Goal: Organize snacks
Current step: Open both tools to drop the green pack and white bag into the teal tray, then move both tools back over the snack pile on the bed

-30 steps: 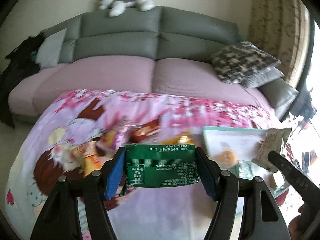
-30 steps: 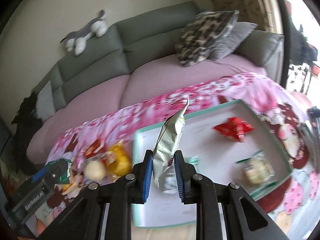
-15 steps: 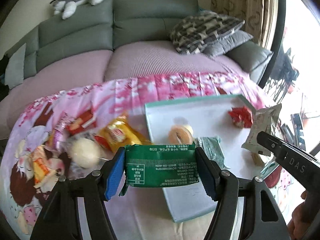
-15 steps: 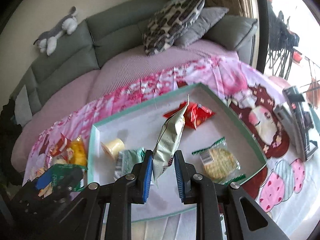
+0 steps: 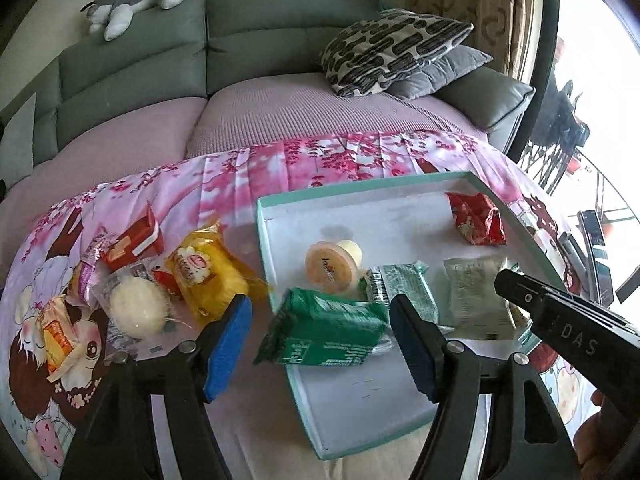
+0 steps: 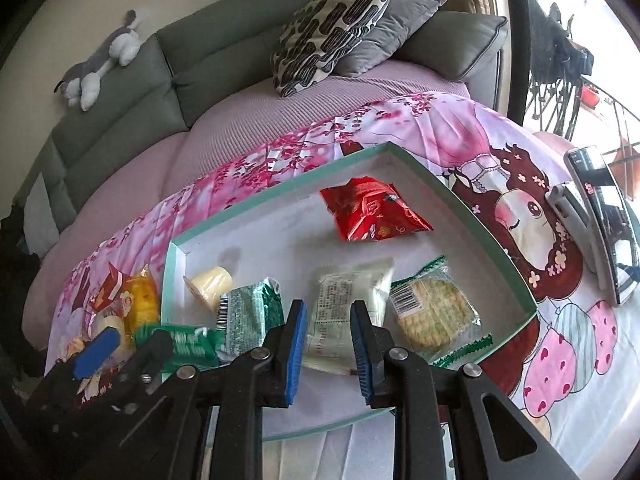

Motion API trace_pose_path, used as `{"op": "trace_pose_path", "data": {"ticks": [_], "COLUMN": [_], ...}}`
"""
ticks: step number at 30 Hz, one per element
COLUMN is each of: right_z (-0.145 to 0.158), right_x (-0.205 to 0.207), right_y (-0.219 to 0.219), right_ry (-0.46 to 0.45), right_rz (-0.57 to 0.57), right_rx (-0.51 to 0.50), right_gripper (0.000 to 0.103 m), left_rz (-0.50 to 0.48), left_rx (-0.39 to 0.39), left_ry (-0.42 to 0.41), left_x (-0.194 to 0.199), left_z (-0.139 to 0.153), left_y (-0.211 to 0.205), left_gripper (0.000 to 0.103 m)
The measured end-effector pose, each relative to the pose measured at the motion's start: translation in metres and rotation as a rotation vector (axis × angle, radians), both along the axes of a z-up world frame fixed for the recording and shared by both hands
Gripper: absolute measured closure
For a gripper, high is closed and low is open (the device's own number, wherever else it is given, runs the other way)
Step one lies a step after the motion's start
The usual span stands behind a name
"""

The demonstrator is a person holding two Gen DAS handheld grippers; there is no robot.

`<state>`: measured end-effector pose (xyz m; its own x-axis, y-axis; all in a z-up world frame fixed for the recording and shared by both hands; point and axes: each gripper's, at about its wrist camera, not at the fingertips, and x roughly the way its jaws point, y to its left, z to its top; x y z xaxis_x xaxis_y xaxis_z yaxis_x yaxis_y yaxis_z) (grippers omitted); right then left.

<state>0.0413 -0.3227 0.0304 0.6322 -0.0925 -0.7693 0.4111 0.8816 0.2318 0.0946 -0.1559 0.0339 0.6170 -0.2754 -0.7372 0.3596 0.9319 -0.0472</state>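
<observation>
- Your left gripper (image 5: 320,344) stands wide open, its blue pads (image 5: 226,346) clear of the dark green foil snack packet (image 5: 324,330) that lies between them.
- That green packet lies tilted across the near left rim of the shallow mint-green rectangular tray (image 5: 404,432), partly over the wall, its right end against the pale green printed wrapper (image 5: 400,286) inside the tray.
- Your right gripper (image 6: 326,350) is also parted, with nothing between the fingers; the flat white snack pouch with small print (image 6: 348,304) lies on the tray floor just beyond them.
- In the right wrist view the tray (image 6: 460,204) also holds a crumpled red foil bag (image 6: 372,212) toward the far corner, a clear-wrapped round yellow-green cracker (image 6: 432,308) just right of the white pouch, and a small yellow jelly cup on its side (image 6: 210,284) near the left wall.
- Left of the tray, on the pink cartoon-print cloth (image 5: 320,160), you have a loose cluster: a yellow plastic-wrapped cake (image 5: 212,276), a white round bun in clear wrap (image 5: 136,308), a red carton-shaped pack (image 5: 134,238) and an orange packet (image 5: 56,336) at the far left.
- A dark phone-like device (image 6: 600,220) lies on the cloth well right of the tray.
</observation>
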Motion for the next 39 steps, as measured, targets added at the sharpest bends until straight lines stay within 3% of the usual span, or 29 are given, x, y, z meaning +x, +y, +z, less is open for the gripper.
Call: {"op": "trace_pose_path", "data": {"ticks": [2, 3, 4, 5, 8, 11, 17, 23, 39], "right_z": [0.000, -0.001, -0.002, -0.002, -0.004, -0.006, -0.007, -0.004, 0.008], "right_x": [0.001, 0.002, 0.002, 0.003, 0.006, 0.012, 0.020, 0.026, 0.034], "right_y": [0.001, 0.002, 0.003, 0.004, 0.011, 0.020, 0.045, 0.072, 0.126], "right_ry": [0.006, 0.011, 0.016, 0.021, 0.029, 0.042, 0.054, 0.039, -0.084], "right_rz": [0.005, 0.007, 0.008, 0.008, 0.027, 0.061, 0.127, 0.202, 0.299], "right_rx": [0.005, 0.007, 0.008, 0.006, 0.000, -0.003, -0.031, -0.053, -0.093], "right_gripper": [0.074, 0.064, 0.046, 0.040, 0.037, 0.031, 0.020, 0.001, 0.000], "left_rz": [0.013, 0.027, 0.046, 0.074, 0.180, 0.303, 0.505, 0.653, 0.815], "left_rx": [-0.009, -0.010, -0.009, -0.006, 0.013, 0.038, 0.072, 0.114, 0.033], "left_ry": [-0.008, -0.012, -0.014, -0.016, -0.001, 0.041, 0.083, 0.061, 0.024], "left_x": [-0.001, 0.000, 0.000, 0.002, 0.009, 0.018, 0.024, 0.019, 0.010], "left_z": [0.005, 0.007, 0.009, 0.010, 0.009, 0.001, -0.013, -0.012, -0.003], "left_y": [0.007, 0.011, 0.016, 0.023, 0.047, 0.077, 0.135, 0.181, 0.238], "left_gripper": [0.028, 0.027, 0.027, 0.027, 0.026, 0.011, 0.010, 0.007, 0.006]}}
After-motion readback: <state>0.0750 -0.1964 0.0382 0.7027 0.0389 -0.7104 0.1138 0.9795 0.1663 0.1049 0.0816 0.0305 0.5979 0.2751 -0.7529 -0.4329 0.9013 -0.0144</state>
